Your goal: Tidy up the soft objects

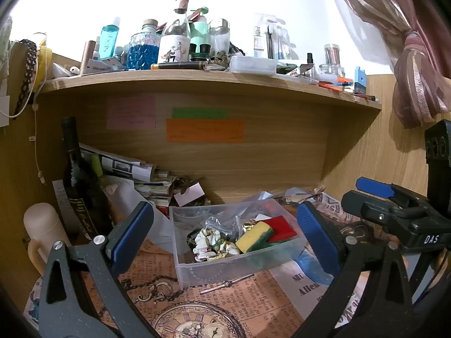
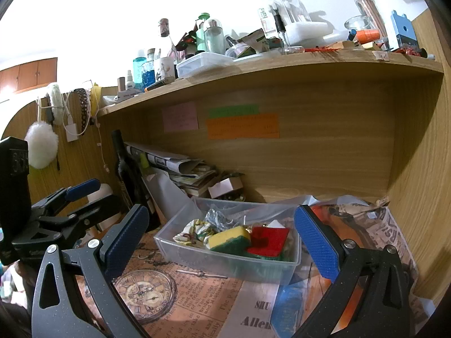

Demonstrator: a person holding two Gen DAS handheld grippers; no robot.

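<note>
A clear plastic bin point(image 1: 197, 270) point(image 2: 197, 256) stands on the desk under the shelf. In it lie a yellow-and-green sponge point(image 1: 253, 236) point(image 2: 229, 238), a red-and-green sponge point(image 1: 283, 228) point(image 2: 267, 240), a crumpled patterned cloth point(image 1: 211, 245) point(image 2: 191, 232) and a crinkled clear wrapper point(image 1: 217, 224) point(image 2: 218, 218). My left gripper point(image 1: 225, 231) is open and empty, its blue pads either side of the bin. My right gripper point(image 2: 222, 236) is open and empty, also in front of the bin. The right gripper shows at the right of the left wrist view point(image 1: 394, 205); the left gripper shows at the left of the right wrist view point(image 2: 70, 205).
A vintage-newspaper mat point(image 1: 225, 304) point(image 2: 197, 290) covers the desk. A dark bottle point(image 1: 79, 180) point(image 2: 126, 174), stacked papers point(image 1: 135, 169) point(image 2: 180, 166) and a white cup point(image 1: 42, 231) stand at the left. A crowded shelf point(image 1: 197, 81) point(image 2: 253, 70) overhangs. A blue item point(image 2: 290, 304) lies under plastic beside the bin.
</note>
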